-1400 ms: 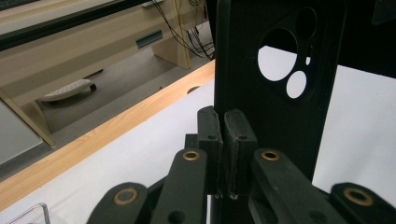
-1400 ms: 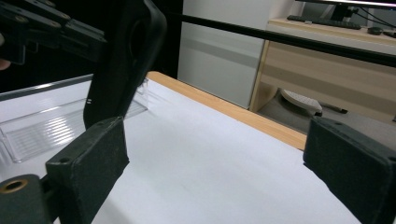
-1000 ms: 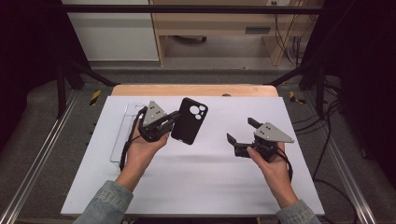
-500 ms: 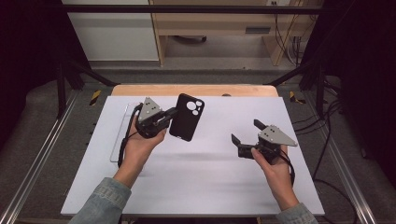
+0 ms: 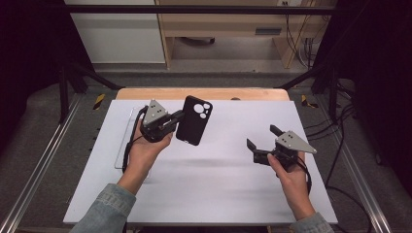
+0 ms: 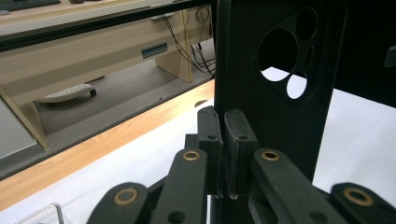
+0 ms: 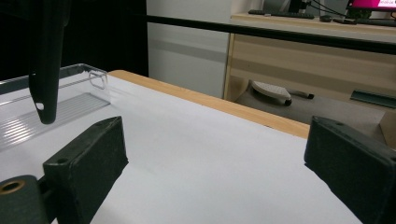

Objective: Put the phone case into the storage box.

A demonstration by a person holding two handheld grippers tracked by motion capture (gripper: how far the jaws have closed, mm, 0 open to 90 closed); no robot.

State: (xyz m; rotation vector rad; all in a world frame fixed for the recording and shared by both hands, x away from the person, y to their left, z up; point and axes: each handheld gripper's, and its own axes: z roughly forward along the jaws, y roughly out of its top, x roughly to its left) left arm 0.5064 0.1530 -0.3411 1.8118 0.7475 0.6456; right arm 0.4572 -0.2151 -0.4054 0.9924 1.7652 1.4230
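Lifted more upright since the earlier frame, the black phone case (image 5: 194, 120) hangs centre-left, clamped by the left gripper (image 5: 176, 120); the right gripper (image 5: 263, 141), jaws apart, must approach to take it.

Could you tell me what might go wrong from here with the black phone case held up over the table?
The left gripper pinches the black phone case only at one edge, so the case could swing or slip out and drop onto the white table. The case hangs close to the clear tray, so lowering it carelessly might knock that. The right gripper waits open, apart from the case; a hurried handover could miss its thin edge.
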